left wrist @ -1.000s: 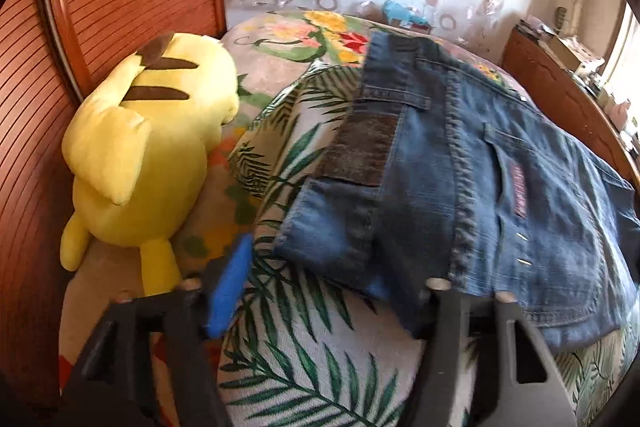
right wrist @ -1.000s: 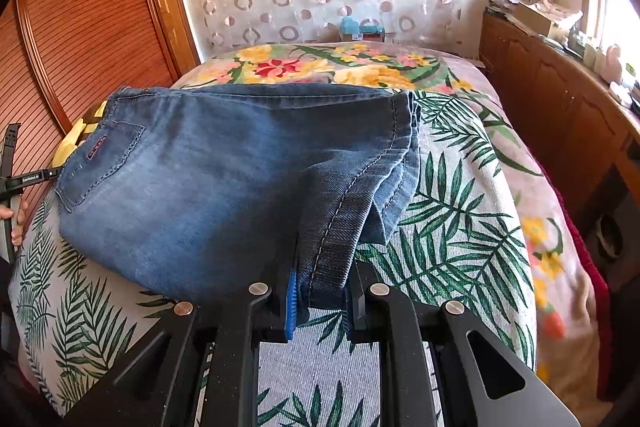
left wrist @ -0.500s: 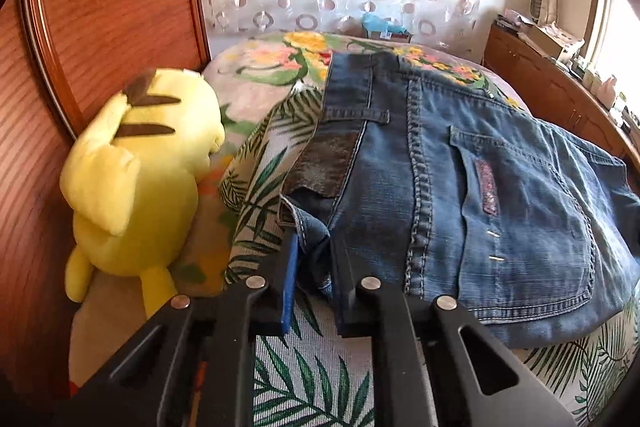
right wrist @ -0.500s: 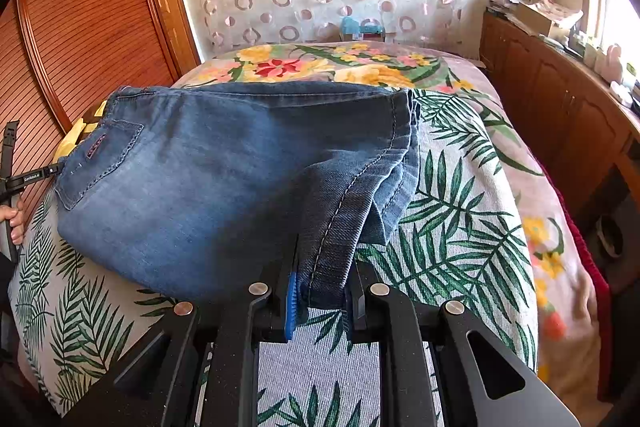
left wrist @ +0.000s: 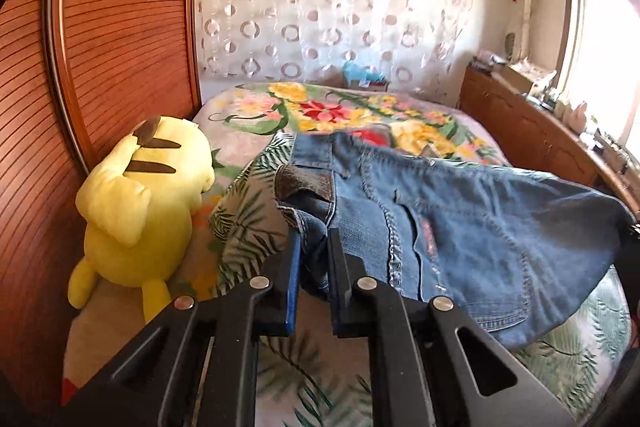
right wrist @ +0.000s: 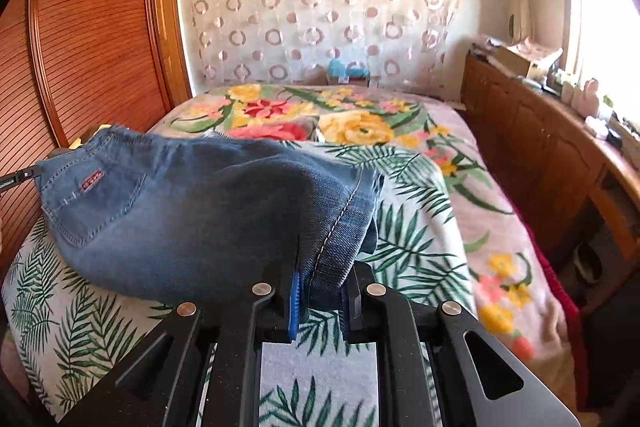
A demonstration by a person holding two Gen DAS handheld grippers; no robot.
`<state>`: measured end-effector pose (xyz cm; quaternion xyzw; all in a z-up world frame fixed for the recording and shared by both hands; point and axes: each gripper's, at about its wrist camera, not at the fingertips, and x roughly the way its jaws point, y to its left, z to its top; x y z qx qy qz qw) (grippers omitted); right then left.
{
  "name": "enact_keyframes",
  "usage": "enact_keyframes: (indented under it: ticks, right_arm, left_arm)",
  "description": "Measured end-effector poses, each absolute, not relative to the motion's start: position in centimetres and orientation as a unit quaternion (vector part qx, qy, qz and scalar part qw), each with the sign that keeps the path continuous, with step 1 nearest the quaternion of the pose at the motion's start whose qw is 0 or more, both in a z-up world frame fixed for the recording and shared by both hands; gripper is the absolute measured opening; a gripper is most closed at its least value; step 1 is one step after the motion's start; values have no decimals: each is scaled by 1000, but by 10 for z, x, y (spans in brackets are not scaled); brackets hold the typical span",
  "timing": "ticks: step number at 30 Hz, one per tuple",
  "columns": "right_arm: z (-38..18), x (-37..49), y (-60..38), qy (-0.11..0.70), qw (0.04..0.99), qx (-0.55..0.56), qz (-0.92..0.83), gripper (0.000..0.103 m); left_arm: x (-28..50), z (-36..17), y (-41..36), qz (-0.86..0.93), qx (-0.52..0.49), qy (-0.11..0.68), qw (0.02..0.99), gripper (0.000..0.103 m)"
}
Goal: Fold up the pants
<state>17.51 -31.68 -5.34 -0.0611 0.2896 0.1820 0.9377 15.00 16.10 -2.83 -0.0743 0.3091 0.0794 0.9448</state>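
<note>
Blue denim pants (left wrist: pixel 480 227) hang folded and stretched between both grippers, above a palm-leaf blanket (left wrist: pixel 248 223). My left gripper (left wrist: pixel 314 239) is shut on the waistband corner beside the dark leather patch (left wrist: pixel 304 185). The back pocket with its red tag (left wrist: pixel 428 235) faces up. In the right wrist view, the pants (right wrist: pixel 180 219) sag in the middle. My right gripper (right wrist: pixel 324 259) is pinching the bunched leg hems, its jaws still closing on the fabric. The left gripper's tip (right wrist: pixel 16 179) shows at the far left edge.
A yellow plush toy (left wrist: pixel 136 203) lies on the bed against the slatted wooden wardrobe (left wrist: pixel 100 47). A floral bedspread (right wrist: pixel 340 119) covers the far half of the bed. A small blue toy (right wrist: pixel 344 69) sits at the curtain. Wooden cabinets (right wrist: pixel 560 155) run along the right.
My left gripper went from open to shut on the waistband corner. Both grippers then rose, lifting the pants' ends off the blanket.
</note>
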Motion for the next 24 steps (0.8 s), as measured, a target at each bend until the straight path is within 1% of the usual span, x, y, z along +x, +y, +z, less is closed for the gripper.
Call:
enact_keyframes:
  ticks: [7, 10, 15, 24]
  right_arm:
    - [-51, 126, -340, 274, 944, -63, 173, 14]
    - [-56, 107, -352, 278, 943, -52, 172, 14]
    - [-57, 78, -369, 272, 945, -65, 169, 14]
    - [-81, 84, -375, 317, 934, -31, 162, 14]
  left_arm:
    - [93, -24, 140, 58, -80, 287, 953, 13]
    - [77, -29, 135, 59, -84, 289, 952, 13]
    - [55, -31, 131, 50, -82, 286, 953, 13]
    - [53, -63, 131, 46, -86, 328, 940, 13]
